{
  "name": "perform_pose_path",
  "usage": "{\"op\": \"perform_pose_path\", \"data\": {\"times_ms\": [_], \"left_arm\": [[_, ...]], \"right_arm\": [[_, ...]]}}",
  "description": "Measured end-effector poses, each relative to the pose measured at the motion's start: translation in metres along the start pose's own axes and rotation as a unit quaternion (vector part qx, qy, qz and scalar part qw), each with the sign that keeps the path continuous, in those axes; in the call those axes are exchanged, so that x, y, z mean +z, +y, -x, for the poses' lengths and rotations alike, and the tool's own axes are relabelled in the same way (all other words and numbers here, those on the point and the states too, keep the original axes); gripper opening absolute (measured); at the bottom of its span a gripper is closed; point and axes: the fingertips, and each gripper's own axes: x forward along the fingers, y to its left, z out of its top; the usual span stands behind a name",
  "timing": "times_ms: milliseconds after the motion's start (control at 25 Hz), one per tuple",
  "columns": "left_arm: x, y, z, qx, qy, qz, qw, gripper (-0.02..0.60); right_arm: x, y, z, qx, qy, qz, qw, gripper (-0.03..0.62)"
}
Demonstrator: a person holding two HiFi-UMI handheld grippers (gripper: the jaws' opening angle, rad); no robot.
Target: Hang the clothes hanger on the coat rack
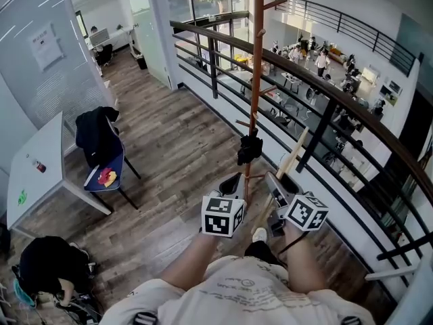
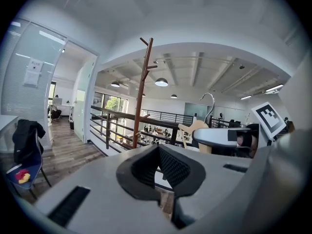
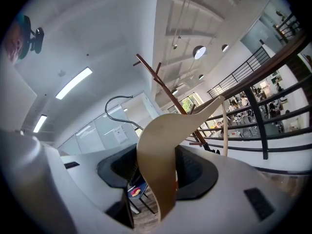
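- The clothes hanger (image 3: 161, 135) is being gripped by the right claw (image 3: 158, 167). The jaws are standing wide, with the pads pressing on the flat wooden body held edge-up between them.
- The hanger's long axis is being held on a slant. In the head view it is running from the claw up and right toward the railing (image 1: 318, 80), and the wire hook (image 3: 114, 104) is curving out on the far side, away from the person.
- The coat rack (image 1: 256, 59) is standing ahead of both claws, just inside the railing. Its pole is upright and its pegs are slanting upward. From the right claw it is lying ahead and slightly left.
- The left claw (image 2: 158, 152) is being held closed on nothing, close beside the right claw on the pole side. Both claws are about equally near the rack, but the load is in the right one, so the hang is judged a right-hand job.
- The coming move is judged to turn on height. The free upper pegs are sitting well above the claws, so the hook is likely needing to be raised over a peg, then lowered onto it.
- A dark item (image 1: 249, 149) is hanging low on the pole. It is possibly a cloth or a bag, but it is too small to tell.
- The floor (image 1: 176, 147) is wood plank, on a mezzanine. An open office is showing below, beyond the railing.
- A white bench (image 1: 40, 161) is standing well off to the left, with a chair (image 1: 101, 137) draped in a dark jacket beside it.
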Motion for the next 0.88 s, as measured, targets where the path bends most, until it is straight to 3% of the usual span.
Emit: {"op": "perform_pose_path", "data": {"times_ms": [240, 440, 680, 880], "left_arm": [[0.003, 0.008, -0.034, 0.000, 0.002, -0.006, 1.0000, -0.003], [-0.032, 0.034, -0.072, -0.001, 0.007, -0.011, 0.9999, -0.003], [0.008, 0.022, -0.098, -0.002, 0.022, -0.007, 0.9997, -0.003], [0.018, 0.026, -0.130, 0.002, 0.028, -0.003, 0.9996, -0.003]], "right_arm": [[0.007, -0.030, -0.021, -0.002, 0.002, -0.003, 1.000, 0.221], [-0.020, -0.069, -0.051, -0.007, 0.000, -0.007, 1.000, 0.221], [0.026, -0.076, -0.060, -0.007, 0.008, -0.014, 1.000, 0.221], [0.042, -0.097, -0.082, -0.001, 0.016, -0.020, 1.000, 0.221]]}}
